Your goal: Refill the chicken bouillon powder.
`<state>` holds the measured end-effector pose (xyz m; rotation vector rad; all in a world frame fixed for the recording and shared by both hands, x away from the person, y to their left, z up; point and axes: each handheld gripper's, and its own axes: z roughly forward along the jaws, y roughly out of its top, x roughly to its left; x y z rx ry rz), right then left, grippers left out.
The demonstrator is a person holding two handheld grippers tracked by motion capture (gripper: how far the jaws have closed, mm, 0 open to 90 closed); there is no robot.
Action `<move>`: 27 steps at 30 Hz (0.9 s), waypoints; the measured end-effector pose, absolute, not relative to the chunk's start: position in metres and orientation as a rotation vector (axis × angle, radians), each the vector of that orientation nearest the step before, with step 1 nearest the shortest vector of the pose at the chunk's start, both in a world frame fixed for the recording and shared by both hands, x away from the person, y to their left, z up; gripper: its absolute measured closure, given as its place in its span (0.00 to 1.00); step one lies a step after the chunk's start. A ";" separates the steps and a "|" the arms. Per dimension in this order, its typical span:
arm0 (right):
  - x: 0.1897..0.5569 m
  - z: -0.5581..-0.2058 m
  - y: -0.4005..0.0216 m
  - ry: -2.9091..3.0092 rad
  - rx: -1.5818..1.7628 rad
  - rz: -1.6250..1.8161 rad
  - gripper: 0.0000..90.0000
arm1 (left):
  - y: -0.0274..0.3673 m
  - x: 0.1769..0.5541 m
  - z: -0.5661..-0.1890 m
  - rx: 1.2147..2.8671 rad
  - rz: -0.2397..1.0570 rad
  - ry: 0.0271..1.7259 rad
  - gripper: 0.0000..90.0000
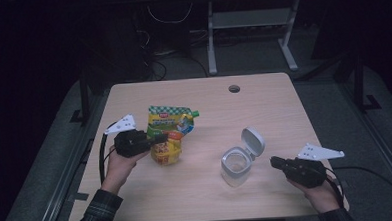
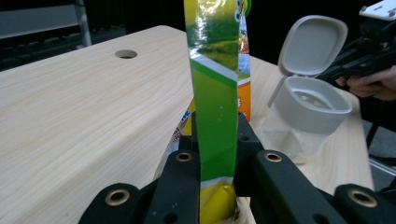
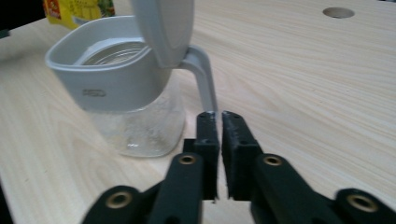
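**Snack pouch held upright beside an open-lidded jar**

A pale wooden table (image 1: 263,102) is seen from above, with a person's two forearms entering from the bottom edge. A green and yellow snack pouch (image 1: 169,134) is held upright near the table's left side. It is clamped by the left gripper (image 1: 157,138), whose black jaws are pressed together on the pouch's thin side edge. In the left gripper view, the pouch (image 2: 217,93) rises straight up from between the jaws as a narrow green strip. This grip is judged to keep the pouch steady and its top free, probably so that it can be opened or tipped toward the jar.

To the right of the pouch, well apart from it, a clear jar (image 1: 235,166) with a grey collar is set on the table. Its grey hinged lid (image 1: 253,140) is flipped up and back, so the mouth is left open, seemingly ready for filling.

The right gripper (image 1: 276,161) is held just beside the jar, on its right. In the right gripper view, its jaws are brought together with nothing between them, and their tips are seen at the foot of the lid's hinge strap (image 3: 203,79); whether they touch it cannot be told. The jar (image 3: 135,116) lies just ahead and left of those jaws.
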<state>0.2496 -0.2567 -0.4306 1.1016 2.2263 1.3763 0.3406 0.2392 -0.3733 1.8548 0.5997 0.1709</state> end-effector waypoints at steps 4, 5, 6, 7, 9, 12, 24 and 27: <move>0.244 -0.428 -0.257 2.254 1.066 1.384 1.00 | 0.235 0.339 -0.367 1.862 0.163 0.580 0.93; 0.242 -0.427 -0.256 2.258 1.062 1.388 1.00 | 0.234 0.339 -0.366 1.861 0.161 0.574 0.93; 0.240 -0.427 -0.256 2.264 1.053 1.393 1.00 | 0.233 0.338 -0.364 1.858 0.154 0.577 0.93; 0.239 -0.426 -0.255 2.267 1.041 1.401 1.00 | 0.232 0.338 -0.363 1.859 0.149 0.576 0.93; 0.237 -0.424 -0.253 2.277 1.029 1.415 1.00 | 0.230 0.338 -0.361 1.864 0.142 0.577 0.93; 0.235 -0.422 -0.250 2.288 1.009 1.426 1.00 | 0.227 0.337 -0.358 1.868 0.133 0.585 0.93; 0.229 -0.411 -0.233 2.324 0.932 1.491 1.00 | 0.220 0.336 -0.350 1.873 0.104 0.558 0.93; 0.227 -0.406 -0.227 2.328 0.905 1.511 1.00 | 0.219 0.336 -0.347 1.876 0.099 0.547 0.93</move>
